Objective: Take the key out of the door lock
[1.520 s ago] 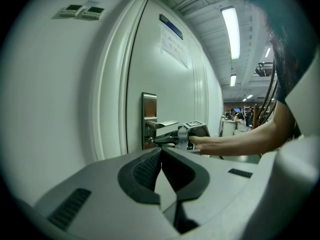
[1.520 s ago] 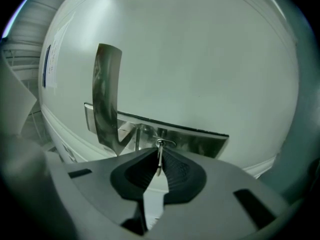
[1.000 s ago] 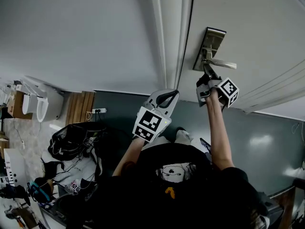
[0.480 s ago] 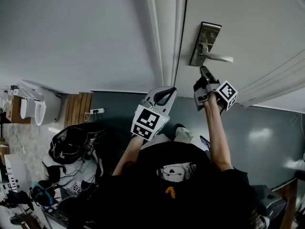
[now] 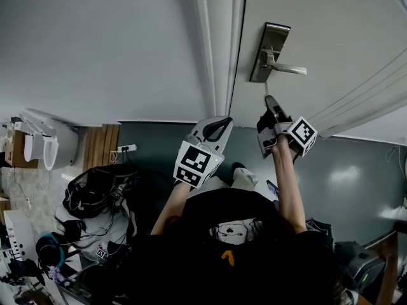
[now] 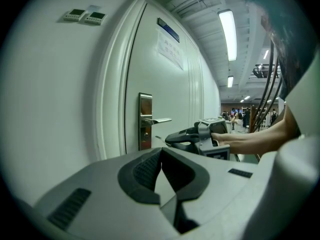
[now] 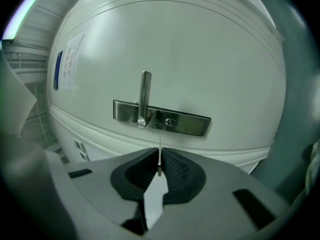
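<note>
Presently the right gripper [image 7: 158, 172] is closed on the key [image 7: 159, 155], whose blade is clear of the lock plate [image 7: 161, 118]. The key looks thin, stiff, light and probably slippery. The left gripper [image 6: 161, 164] is closed and empty.

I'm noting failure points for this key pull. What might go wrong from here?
1. The key is pinched only at the very tips of the right gripper, so it may slip and drop.
2. Its blade points at the lock plate close ahead; a forward drift might scrape the plate or the door.
3. The left gripper is shut and off to the side, so it likely couldn't catch a fall.
</note>
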### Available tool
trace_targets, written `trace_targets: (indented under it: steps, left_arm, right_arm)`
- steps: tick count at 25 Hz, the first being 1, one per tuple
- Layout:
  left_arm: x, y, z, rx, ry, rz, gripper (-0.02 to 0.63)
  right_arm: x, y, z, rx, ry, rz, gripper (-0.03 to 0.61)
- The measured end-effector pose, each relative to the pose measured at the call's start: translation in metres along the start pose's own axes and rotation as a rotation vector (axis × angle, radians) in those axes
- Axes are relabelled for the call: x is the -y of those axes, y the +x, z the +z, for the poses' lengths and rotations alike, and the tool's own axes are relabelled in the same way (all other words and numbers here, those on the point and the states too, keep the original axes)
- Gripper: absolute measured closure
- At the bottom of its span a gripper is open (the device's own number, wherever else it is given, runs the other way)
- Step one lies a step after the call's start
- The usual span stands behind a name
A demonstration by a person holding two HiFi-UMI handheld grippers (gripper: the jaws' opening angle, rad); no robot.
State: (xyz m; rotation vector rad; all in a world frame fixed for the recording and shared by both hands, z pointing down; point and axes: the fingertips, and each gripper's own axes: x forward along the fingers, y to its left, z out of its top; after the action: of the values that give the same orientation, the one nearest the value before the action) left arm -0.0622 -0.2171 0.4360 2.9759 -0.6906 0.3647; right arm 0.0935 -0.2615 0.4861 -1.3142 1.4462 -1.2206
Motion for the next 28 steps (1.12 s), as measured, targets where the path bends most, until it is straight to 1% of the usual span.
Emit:
trace_targets:
  steps: [5, 9, 16, 20, 24, 28]
  left_arm:
    - [0.015, -0.011, -0.001, 0.000, -0.009, -0.016, 0.606]
    - [0.018, -0.022, -0.012, -0.005, -0.022, -0.033, 0.606]
    - [0.018, -0.033, -0.028, -0.012, -0.069, -0.054, 0.606]
    - [0.028, -0.028, -0.034, -0.010, -0.079, -0.061, 0.606]
    - [0.023, -0.026, -0.039, -0.033, -0.093, -0.081, 0.606]
    - [0.045, -0.011, -0.040, -0.053, -0.087, -0.107, 0.606]
  right_arm:
    - [-0.013, -0.030, -0.014, -0.009, -0.030, 0.009, 0.557]
    - [-0.017, -0.045, -0.036, -0.028, -0.048, 0.000, 0.557]
    - [-0.011, -0.064, -0.069, -0.066, -0.067, -0.045, 0.557]
    - [0.000, -0.085, -0.070, -0.079, -0.096, -0.080, 0.557]
    - [0.005, -0.090, -0.078, -0.072, -0.082, -0.099, 0.557]
    - [0.013, -0.118, -0.068, -0.062, -0.077, -0.114, 0.557]
